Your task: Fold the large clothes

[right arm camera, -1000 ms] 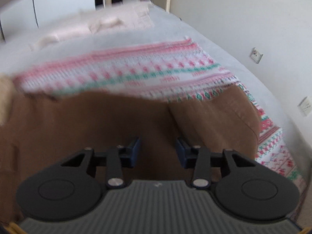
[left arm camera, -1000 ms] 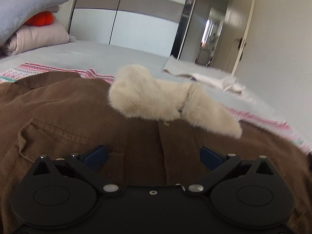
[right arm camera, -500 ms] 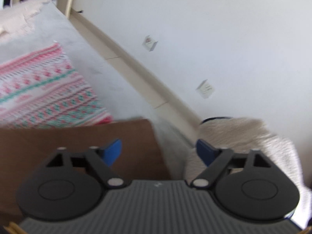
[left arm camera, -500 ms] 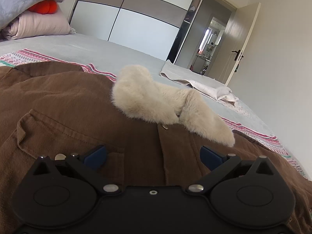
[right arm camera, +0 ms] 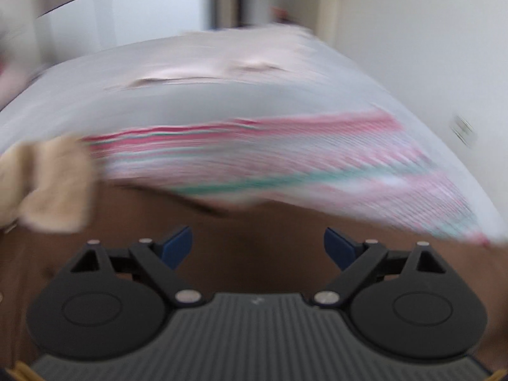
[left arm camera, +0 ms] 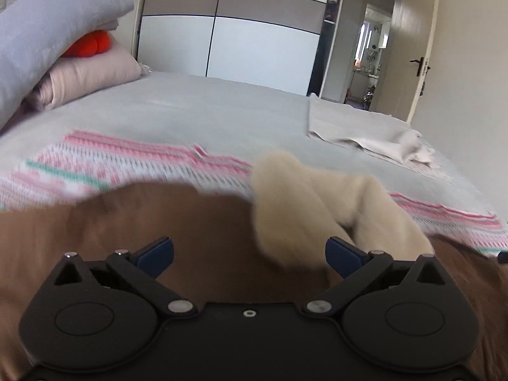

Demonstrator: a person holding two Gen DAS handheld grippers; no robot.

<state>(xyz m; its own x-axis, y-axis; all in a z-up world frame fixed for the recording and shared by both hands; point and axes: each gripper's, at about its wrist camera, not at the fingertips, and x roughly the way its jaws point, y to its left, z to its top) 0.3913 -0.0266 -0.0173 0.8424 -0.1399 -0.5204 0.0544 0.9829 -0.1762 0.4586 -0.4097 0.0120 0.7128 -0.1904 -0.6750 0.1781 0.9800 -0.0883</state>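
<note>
Claws first: the left claw point(left arm camera: 249, 250) stands wide open, gripping nothing, above a brown jacket point(left arm camera: 190, 222). The right claw point(right arm camera: 257, 243) is likewise spread wide and empty over the same brown jacket point(right arm camera: 254, 222). A cream fleece collar point(left arm camera: 304, 206) tops the jacket, which lies spread on a pink-striped blanket point(left arm camera: 127, 162) over a grey bed point(left arm camera: 206, 111). Beyond lie folded bedding point(left arm camera: 82, 79), a pale cloth point(left arm camera: 365, 127) and a wardrobe point(left arm camera: 241, 31).
</note>
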